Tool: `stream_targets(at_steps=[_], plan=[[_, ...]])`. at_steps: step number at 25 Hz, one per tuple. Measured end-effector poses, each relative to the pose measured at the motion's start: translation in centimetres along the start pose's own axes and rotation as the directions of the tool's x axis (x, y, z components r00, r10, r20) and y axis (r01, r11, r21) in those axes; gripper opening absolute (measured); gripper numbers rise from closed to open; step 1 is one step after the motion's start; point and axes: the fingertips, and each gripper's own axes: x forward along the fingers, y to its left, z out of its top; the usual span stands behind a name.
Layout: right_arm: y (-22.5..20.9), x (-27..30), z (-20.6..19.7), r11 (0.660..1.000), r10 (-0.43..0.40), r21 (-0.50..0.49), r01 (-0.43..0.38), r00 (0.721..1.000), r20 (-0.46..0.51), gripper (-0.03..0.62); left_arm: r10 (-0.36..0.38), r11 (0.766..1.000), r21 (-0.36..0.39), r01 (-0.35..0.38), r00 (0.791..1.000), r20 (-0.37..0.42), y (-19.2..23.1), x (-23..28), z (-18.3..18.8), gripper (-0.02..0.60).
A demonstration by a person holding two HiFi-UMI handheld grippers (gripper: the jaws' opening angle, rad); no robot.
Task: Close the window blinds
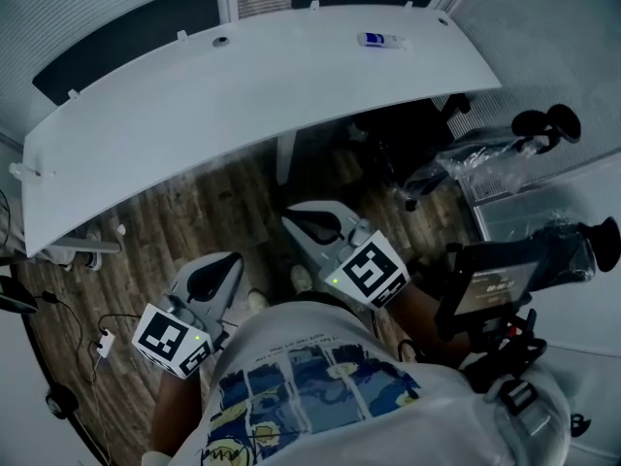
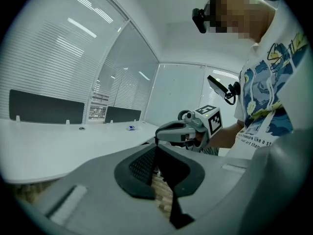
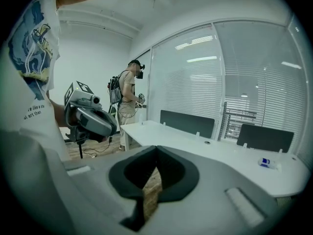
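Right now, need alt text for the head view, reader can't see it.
Looking steeply down, a person holds the left gripper and right gripper low in front of their torso, jaws together and empty, above a wood floor. A long curved white desk spans the top, with a small blue-and-white item near its far edge; dark divider panels stand behind it.

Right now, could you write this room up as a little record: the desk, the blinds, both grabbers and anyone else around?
desk: white, curved, nearly bare
blue item: small, lying on the desk's far side
blinds: lowered over the windows behind the desk
left gripper: shut, nothing in it
right gripper: shut, nothing in it
other person: standing near the window past the desk's end
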Motion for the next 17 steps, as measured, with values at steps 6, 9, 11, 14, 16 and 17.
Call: stream_targets(at_steps=[6, 9, 11, 14, 16, 17], plan=[[-0.55, -0.08, -0.28, 1.0, -0.005, 0.001, 0.005, 1.0, -0.003, 0.003, -0.005, 1.0, -0.001, 0.005, 1.0, -0.002, 0.04, 0.65, 0.02, 0.002], [-0.71, -0.1, -0.37, 1.0, -0.01, 0.0, 0.01, 1.0, -0.004, 0.003, -0.008, 1.0, 0.0, 0.008, 1.0, -0.003, 0.08, 0.8, -0.01, 0.002], [-0.76, -0.01, -0.34, 1.0, -0.01, 0.0, 0.01, 1.0, -0.004, 0.003, -0.009, 1.0, 0.0, 0.009, 1.0, -0.001, 0.18, 0.84, 0.05, 0.002], [-0.74, 0.1, -0.19, 1.0, -0.009, -0.004, 0.009, 1.0, -0.005, 0.003, -0.01, 1.0, 0.001, 0.01, 1.0, 0.0, 0.22, 0.82, 0.12, 0.002], [-0.77, 0.11, -0.12, 1.0, -0.01, -0.009, 0.01, 1.0, -0.005, 0.003, -0.012, 1.0, 0.002, 0.012, 1.0, 0.001, 0.19, 0.82, 0.15, 0.002], [-0.79, 0.12, -0.08, 1.0, -0.01, -0.011, 0.01, 1.0, -0.006, 0.003, -0.012, 1.0, 0.003, 0.012, 1.0, 0.001, 0.17, 0.81, 0.17, 0.002]])
